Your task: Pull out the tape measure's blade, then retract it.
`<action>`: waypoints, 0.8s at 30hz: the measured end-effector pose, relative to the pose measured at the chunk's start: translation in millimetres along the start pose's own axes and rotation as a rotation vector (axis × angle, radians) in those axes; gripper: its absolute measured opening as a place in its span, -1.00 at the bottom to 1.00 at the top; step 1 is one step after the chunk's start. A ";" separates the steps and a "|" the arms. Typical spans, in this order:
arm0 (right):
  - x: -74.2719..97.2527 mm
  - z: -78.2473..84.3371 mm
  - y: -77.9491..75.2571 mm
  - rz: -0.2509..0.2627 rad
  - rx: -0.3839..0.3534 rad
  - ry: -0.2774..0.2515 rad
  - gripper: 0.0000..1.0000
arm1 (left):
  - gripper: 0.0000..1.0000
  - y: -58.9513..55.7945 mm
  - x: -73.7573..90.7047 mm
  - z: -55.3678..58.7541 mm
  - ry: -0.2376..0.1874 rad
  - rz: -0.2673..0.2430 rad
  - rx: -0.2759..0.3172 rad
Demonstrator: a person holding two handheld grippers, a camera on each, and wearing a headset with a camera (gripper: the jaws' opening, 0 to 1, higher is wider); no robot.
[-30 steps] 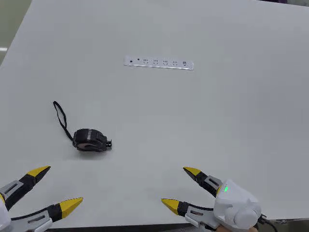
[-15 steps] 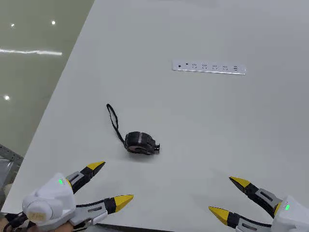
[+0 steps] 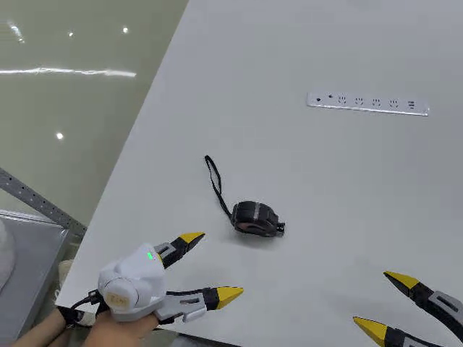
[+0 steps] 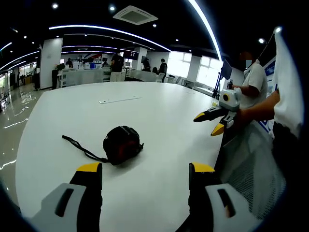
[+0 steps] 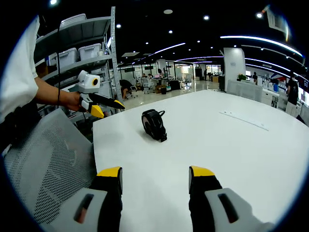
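Note:
A black tape measure lies on the white table, its thin wrist strap trailing toward the far left. It also sits ahead of the jaws in the left gripper view and in the right gripper view. My left gripper hovers open at the table's near-left corner, short of the tape measure. My right gripper is open at the near right, well apart from it. Each gripper view shows the other gripper: the right gripper and the left gripper. No blade is out.
A white power strip lies flat far back on the table. The table's left edge runs diagonally, with glossy floor beyond it. A mesh chair stands near the table's front edge. Other people stand in the distance.
The head camera has swung left, so the table and tape measure shift right in the picture. The left gripper now sits further into the picture; the right gripper is lower at the right edge.

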State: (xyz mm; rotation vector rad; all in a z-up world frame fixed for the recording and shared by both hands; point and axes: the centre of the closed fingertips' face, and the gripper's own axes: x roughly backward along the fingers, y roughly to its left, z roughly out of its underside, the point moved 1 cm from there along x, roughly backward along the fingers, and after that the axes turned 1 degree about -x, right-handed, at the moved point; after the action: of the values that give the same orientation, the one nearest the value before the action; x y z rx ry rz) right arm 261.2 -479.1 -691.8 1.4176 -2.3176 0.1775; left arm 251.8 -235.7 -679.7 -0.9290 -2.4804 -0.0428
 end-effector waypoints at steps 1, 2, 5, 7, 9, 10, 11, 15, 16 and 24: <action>-1.5 -0.4 -0.4 -0.003 -0.001 -0.001 0.11 | 0.42 1.2 -0.8 0.0 0.004 0.002 -0.003; -3.3 -0.8 -0.6 -0.007 -0.002 0.000 0.11 | 0.42 2.8 -1.8 0.0 0.009 0.005 -0.010; -8.8 -3.3 -0.2 -0.025 0.010 -0.005 0.09 | 0.42 6.7 -3.7 -1.8 0.015 0.012 -0.020; -12.5 -5.0 -1.4 -0.038 0.015 -0.008 0.08 | 0.42 10.3 -5.2 -2.2 0.021 0.019 -0.027; -15.5 -6.9 -2.8 -0.046 0.015 -0.018 0.07 | 0.42 13.1 -6.8 -2.2 0.029 0.023 -0.033; -18.5 -7.9 -3.6 -0.049 0.020 -0.016 0.07 | 0.42 14.5 -8.0 -2.2 0.034 0.030 -0.041; -20.0 -8.2 -4.7 -0.050 0.023 -0.015 0.07 | 0.42 15.8 -8.7 -1.9 0.040 0.032 -0.046; -28.0 -10.2 -12.0 -0.054 0.020 -0.018 0.06 | 0.44 22.6 -12.0 -4.3 0.051 0.039 -0.075; -29.7 -10.8 -13.0 -0.056 0.021 -0.019 0.06 | 0.43 24.6 -12.5 -5.0 0.052 0.038 -0.082; -45.5 -16.7 -17.6 -0.084 0.025 -0.046 0.03 | 0.40 36.8 -19.4 -6.3 0.077 0.063 -0.130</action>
State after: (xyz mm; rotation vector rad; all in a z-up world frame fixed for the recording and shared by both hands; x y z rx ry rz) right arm 299.3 -444.7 -697.3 1.5430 -2.2948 0.1522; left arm 290.1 -220.5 -687.9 -1.0380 -2.3986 -0.2168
